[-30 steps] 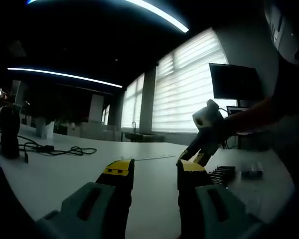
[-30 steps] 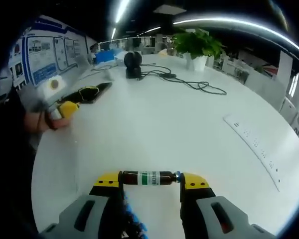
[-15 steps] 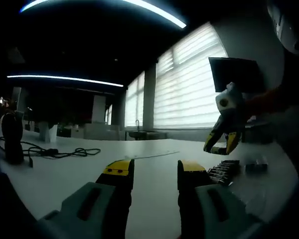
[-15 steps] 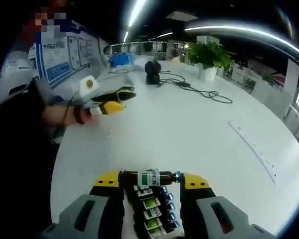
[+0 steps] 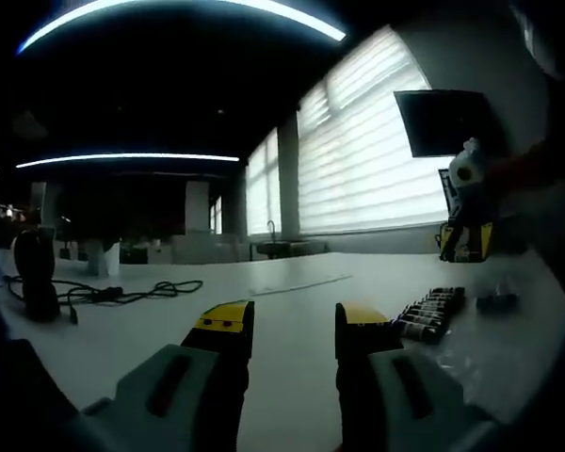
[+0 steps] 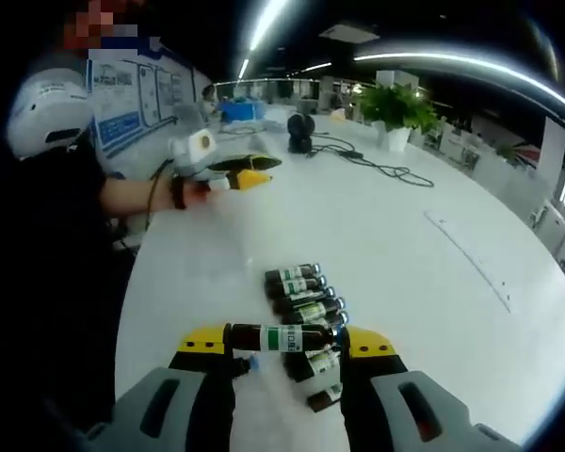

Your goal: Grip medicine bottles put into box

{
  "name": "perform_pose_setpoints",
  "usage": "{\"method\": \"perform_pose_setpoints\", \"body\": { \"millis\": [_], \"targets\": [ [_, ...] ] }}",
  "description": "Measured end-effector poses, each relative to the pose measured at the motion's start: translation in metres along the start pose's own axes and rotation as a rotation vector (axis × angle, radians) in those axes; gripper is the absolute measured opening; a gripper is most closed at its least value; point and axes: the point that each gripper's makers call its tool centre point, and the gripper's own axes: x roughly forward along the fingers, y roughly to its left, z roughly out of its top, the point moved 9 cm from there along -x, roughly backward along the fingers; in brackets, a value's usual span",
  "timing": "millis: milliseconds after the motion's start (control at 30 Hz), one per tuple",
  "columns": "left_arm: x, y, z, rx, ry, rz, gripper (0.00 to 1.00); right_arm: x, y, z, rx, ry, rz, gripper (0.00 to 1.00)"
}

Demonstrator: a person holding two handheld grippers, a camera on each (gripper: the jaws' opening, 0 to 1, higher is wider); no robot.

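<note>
My right gripper [image 6: 282, 341] is shut on a brown medicine bottle [image 6: 281, 336] with a green label, held crosswise between the yellow jaw tips above the white table [image 6: 386, 235]. Just beyond and below it, several like bottles [image 6: 304, 299] lie side by side in a row. The same row of bottles [image 5: 431, 311] lies to the right in the left gripper view. My left gripper [image 5: 293, 320] is open and holds nothing. It is also in the right gripper view, where the left gripper [image 6: 234, 175] is held in a hand at the far left of the table. The right gripper [image 5: 467, 212] hangs above the row.
A black device [image 6: 301, 133] with a cable [image 6: 386, 170] and a potted plant [image 6: 392, 105] stand at the table's far end. A thin pale strip [image 6: 466, 256] lies on the right. A small dark item [image 5: 497, 301] sits past the row. A monitor [image 5: 444, 122] hangs before the blinds.
The right gripper has drawn back and up with the bottle, so the whole row now lies ahead of its jaws. In the left gripper view it has moved right. The left gripper stays open.
</note>
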Motion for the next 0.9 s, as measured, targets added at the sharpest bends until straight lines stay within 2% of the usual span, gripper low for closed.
{"method": "perform_pose_setpoints", "body": {
  "millis": [200,433,767,900],
  "targets": [
    [-0.008,-0.006,0.002,-0.003,0.001,0.022,0.27,-0.005,0.007,-0.012,-0.013,0.001,0.031,0.40],
    [-0.017,-0.020,0.006,0.007,0.008,0.026,0.27,-0.001,0.019,-0.024,-0.080,0.054,0.111,0.40],
    [-0.018,-0.023,0.007,0.008,0.012,0.034,0.27,0.008,0.033,-0.031,-0.166,0.102,0.189,0.40],
    [-0.018,-0.021,0.007,0.006,0.013,0.033,0.27,0.011,0.038,-0.035,-0.217,0.135,0.199,0.40]
  ]
}}
